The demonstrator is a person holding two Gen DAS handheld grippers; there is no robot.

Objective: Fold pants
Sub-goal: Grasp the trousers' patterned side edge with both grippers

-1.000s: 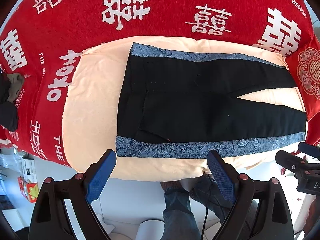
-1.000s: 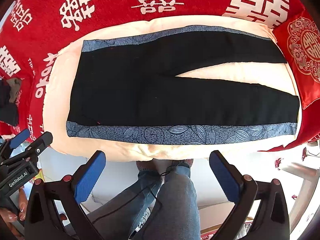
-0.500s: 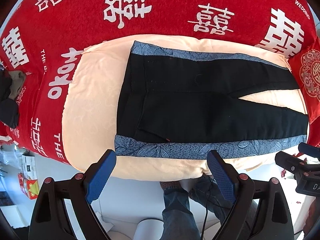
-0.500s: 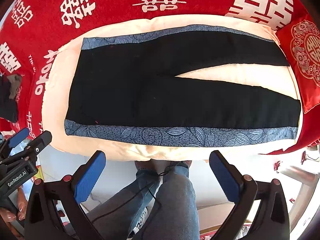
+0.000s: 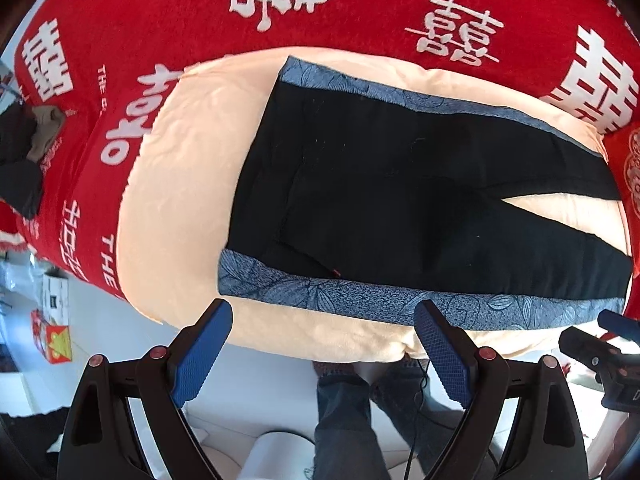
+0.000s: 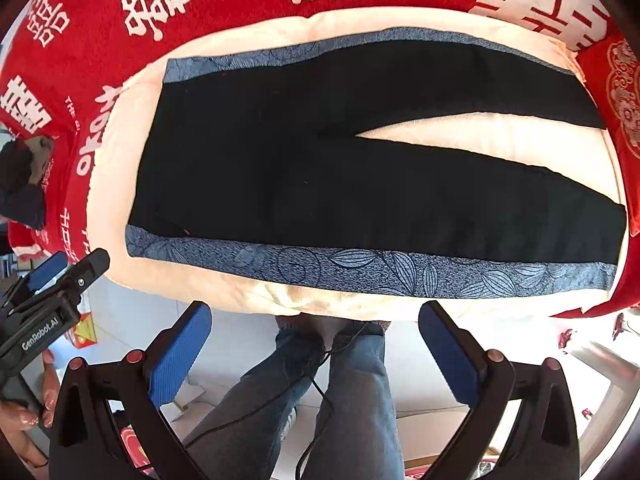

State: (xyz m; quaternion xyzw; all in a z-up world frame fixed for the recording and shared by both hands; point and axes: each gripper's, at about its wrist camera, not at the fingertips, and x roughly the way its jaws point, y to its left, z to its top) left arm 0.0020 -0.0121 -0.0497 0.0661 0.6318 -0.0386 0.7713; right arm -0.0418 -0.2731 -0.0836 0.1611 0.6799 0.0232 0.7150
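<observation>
One pair of pants lies spread flat on the cream cushion, waistband to the left and both legs running to the right with a narrow wedge of cushion showing between them. We count two legs, and two blue patterned side stripes: one along the near edge and one along the far edge. We judge this flat, unfolded layout suits a first fold, since the near stripe sits right at the cushion's near rim where our tools can reach it.

We hold two grippers, both short of the cloth and touching nothing. Our left gripper hovers near the waistband end of the near stripe, its blue pads spread wide. Our right gripper hangs off the near rim toward the middle of the near leg, also spread wide and empty. That spacing, we think, sets up two grasp points along one edge so the near leg can be lifted evenly over the far one.

Under the cushion lies one red cloth with white characters. Folding has not begun, as we judge it.
</observation>
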